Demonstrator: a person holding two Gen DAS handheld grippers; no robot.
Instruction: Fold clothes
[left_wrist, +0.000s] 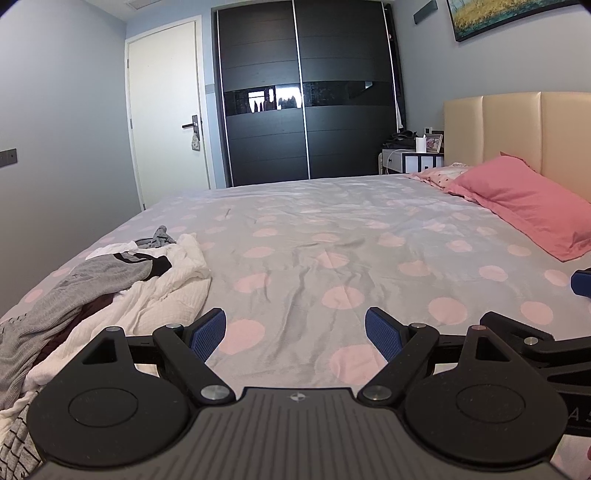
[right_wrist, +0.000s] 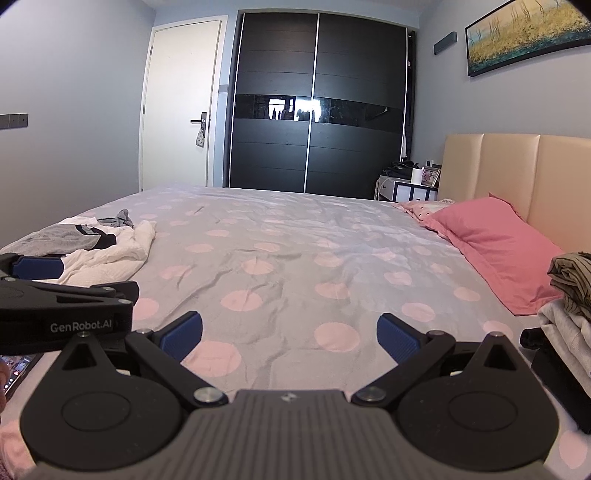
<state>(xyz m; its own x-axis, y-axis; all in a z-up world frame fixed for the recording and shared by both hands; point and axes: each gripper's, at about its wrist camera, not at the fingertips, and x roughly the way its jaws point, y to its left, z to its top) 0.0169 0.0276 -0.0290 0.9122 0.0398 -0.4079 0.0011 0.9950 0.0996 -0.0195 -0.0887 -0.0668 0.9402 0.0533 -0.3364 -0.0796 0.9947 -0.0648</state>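
Note:
A heap of unfolded clothes (left_wrist: 110, 291) lies on the left side of the bed: a white garment, a grey one with a black band, and a striped one at the lower left. In the right wrist view the same heap of clothes (right_wrist: 99, 247) sits at the far left. A stack of folded clothes (right_wrist: 569, 306) rests at the right edge, near the pillow. My left gripper (left_wrist: 295, 336) hovers open over bare bedsheet, just right of the heap. My right gripper (right_wrist: 290, 338) is open too, nothing between its blue pads.
The bed (left_wrist: 332, 236) has a grey sheet with pink dots. A pink pillow (left_wrist: 524, 203) leans on the beige headboard (left_wrist: 517, 125). A phone (right_wrist: 16, 371) lies near the bed's front left. A dark wardrobe (left_wrist: 306, 92), a white door (left_wrist: 166, 110) and a nightstand (left_wrist: 410, 160) stand beyond.

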